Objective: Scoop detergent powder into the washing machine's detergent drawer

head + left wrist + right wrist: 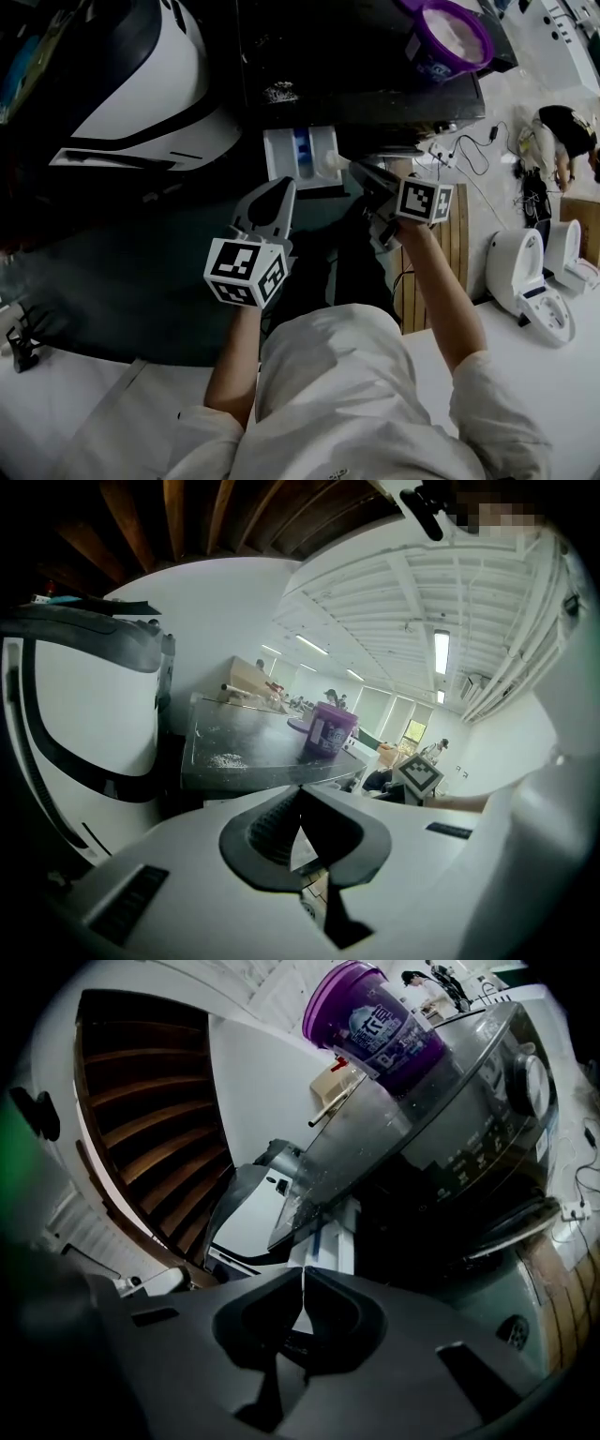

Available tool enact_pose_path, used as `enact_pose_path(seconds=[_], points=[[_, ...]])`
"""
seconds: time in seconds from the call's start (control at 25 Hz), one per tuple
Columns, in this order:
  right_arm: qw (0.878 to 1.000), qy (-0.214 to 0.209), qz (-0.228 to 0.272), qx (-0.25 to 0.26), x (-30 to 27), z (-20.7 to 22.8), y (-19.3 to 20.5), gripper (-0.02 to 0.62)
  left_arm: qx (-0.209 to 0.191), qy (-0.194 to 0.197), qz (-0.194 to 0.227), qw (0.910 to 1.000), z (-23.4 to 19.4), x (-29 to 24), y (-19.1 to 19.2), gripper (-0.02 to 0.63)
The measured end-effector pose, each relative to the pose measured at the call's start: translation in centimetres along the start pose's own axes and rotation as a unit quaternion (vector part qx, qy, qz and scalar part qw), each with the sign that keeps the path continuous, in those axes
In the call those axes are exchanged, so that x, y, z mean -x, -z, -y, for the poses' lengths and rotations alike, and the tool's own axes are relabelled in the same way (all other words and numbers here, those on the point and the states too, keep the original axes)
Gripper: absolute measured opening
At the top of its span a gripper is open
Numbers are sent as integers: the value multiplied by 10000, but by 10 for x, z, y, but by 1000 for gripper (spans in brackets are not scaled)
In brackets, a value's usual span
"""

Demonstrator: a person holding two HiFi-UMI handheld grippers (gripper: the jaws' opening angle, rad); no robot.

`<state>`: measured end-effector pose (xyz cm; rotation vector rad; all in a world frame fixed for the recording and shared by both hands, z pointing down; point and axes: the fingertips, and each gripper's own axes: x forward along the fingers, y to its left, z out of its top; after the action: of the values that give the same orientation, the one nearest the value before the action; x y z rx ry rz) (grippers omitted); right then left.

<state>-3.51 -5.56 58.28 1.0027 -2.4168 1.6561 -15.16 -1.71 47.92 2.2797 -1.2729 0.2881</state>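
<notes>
Powder [456, 36] shows white in the open purple tub [448, 39], which stands at the far right corner of the machine's dark top [356, 66], well apart from both claws. The task is not visibly under way.

The left gripper [300, 794] has its jaws pressed together at the tips with nothing between them. The right gripper [303, 1277] is the same, tips meeting and empty. I judge that they are idle rather than carrying anything, since no scoop shows in either one or anywhere I can make out.

In the head view the left gripper [286, 185] hangs just below the drawer [302, 156]. The right gripper [361, 173] sits beside the drawer's right corner. Both point up toward the machine, probably so that either can be brought to the work.

The drawer is pulled out from the machine's front, with its white compartments and a blue insert open to view, ready to take powder. From the right gripper's camera it lies just past the jaw tips [330, 1237], and the tub [384, 1026] stands high above it on the top. The left gripper's camera sees the tub [328, 729] across the top.

A little spilled powder [279, 92] lies on the top above the drawer.

The next move likely calls for spreading one claw and reaching up to the tub.
</notes>
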Motion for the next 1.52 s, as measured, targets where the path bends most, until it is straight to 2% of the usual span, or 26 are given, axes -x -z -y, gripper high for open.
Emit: enact_pose_path(seconds=[0.2,0.44,0.92,1.52], points=[[9971,130,-339,676,-4,7,5,11,62,-91,-28,9999,-2,-4,3,12],[9920,70,-576,1117,-8,7,9,11,81,-142,-71,9998,-4,-8,5,12],[9630,239,-1053,2471,-17,1,12,11,163,-241,-78,9995,-5,-10,8,12],[9360,401,-1254,3265,-28,1,7,11,233,-255,-76,9994,-10,-16,7,12]])
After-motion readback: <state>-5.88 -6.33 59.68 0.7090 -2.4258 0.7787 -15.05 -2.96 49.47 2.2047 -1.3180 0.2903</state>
